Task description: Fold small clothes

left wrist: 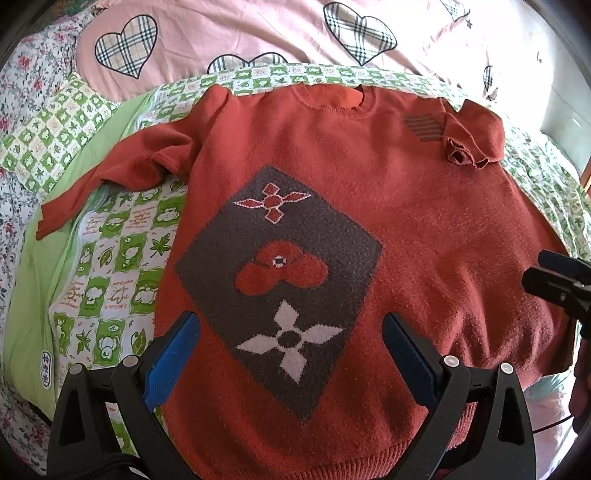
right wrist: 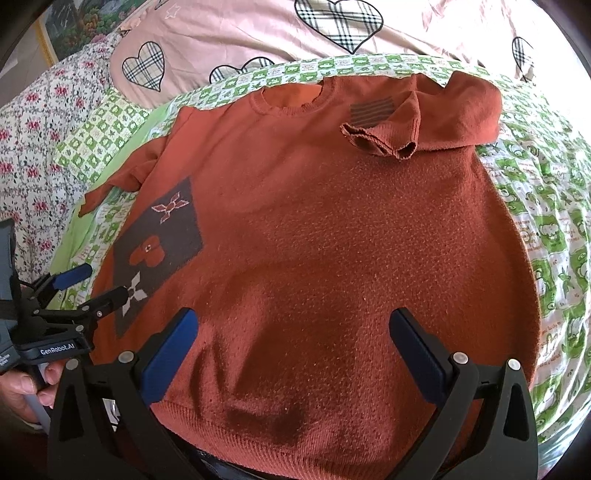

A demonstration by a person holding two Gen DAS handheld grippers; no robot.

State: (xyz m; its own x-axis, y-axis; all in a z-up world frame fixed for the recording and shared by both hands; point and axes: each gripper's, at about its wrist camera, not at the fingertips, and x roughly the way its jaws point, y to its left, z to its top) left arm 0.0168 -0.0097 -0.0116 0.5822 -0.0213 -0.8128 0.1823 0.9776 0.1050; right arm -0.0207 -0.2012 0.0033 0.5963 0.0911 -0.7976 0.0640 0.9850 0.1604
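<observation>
A small rust-red knit sweater (left wrist: 424, 206) (right wrist: 332, 229) lies flat, front up, on a green checked sheet, with a dark diamond patch of flower motifs (left wrist: 280, 280) (right wrist: 159, 240). Its right sleeve (left wrist: 472, 136) (right wrist: 436, 122) is folded in over the chest; the left sleeve (left wrist: 110, 177) (right wrist: 118, 181) stretches outward. My left gripper (left wrist: 291, 328) hovers open above the patch near the hem. My right gripper (right wrist: 293, 325) hangs open over the sweater's lower right part. Neither holds anything. In the right wrist view the left gripper (right wrist: 99, 284) shows at the left edge, in a person's hand (right wrist: 22, 387).
A green checked sheet (left wrist: 122, 266) (right wrist: 546, 236) covers the bed. A pink quilt with plaid hearts (left wrist: 221, 33) (right wrist: 258, 33) lies beyond the collar. Floral bedding (left wrist: 22, 96) (right wrist: 40, 140) sits to the left. The other gripper's black fingers (left wrist: 554, 280) show at the right edge.
</observation>
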